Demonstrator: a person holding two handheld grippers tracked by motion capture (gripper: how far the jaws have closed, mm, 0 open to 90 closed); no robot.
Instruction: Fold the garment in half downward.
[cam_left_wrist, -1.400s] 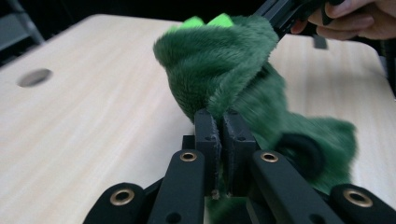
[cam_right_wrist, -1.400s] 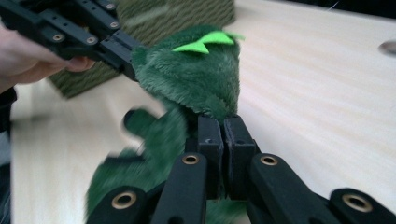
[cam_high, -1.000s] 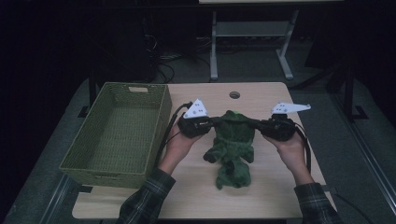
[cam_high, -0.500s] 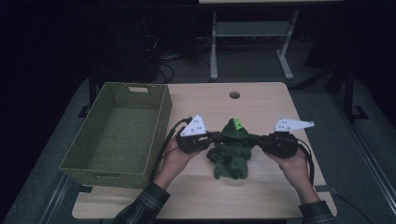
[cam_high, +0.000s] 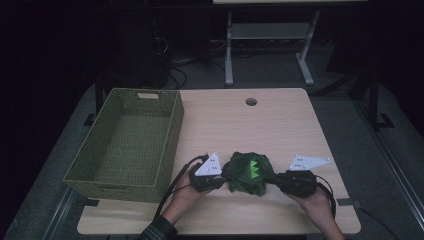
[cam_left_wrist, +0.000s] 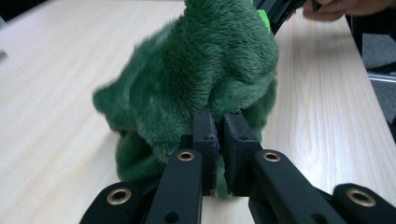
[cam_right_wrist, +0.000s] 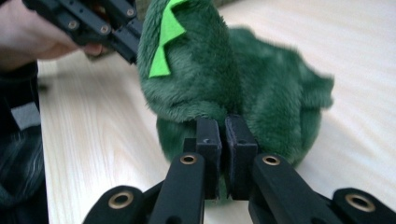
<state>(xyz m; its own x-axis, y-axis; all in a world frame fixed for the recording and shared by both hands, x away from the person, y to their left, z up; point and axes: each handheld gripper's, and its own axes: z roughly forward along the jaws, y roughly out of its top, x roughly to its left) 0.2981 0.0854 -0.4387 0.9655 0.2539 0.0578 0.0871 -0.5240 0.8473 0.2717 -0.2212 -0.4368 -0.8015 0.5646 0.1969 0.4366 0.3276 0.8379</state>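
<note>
A dark green plush garment (cam_high: 248, 173) with bright green felt spikes lies bunched on the table near its front edge. My left gripper (cam_high: 220, 176) is shut on the plush's left side; in the left gripper view its jaws (cam_left_wrist: 220, 140) pinch the green fur (cam_left_wrist: 205, 70). My right gripper (cam_high: 276, 179) is shut on the plush's right side, its jaws (cam_right_wrist: 223, 140) nipping the fur (cam_right_wrist: 252, 88) below the felt spikes (cam_right_wrist: 166, 39). The two grippers face each other across the bundle.
An olive woven basket (cam_high: 172, 127) stands at the table's left, close beside my left hand. A round cable hole (cam_high: 251, 102) sits in the tabletop toward the back. The table's front edge (cam_high: 220, 231) lies just behind my wrists. A metal stand (cam_high: 270, 35) stands beyond.
Both grippers have come down and toward the front edge with the plush between them. The plush, hanging stretched out earlier, now sits crumpled into a low heap on the table.
</note>
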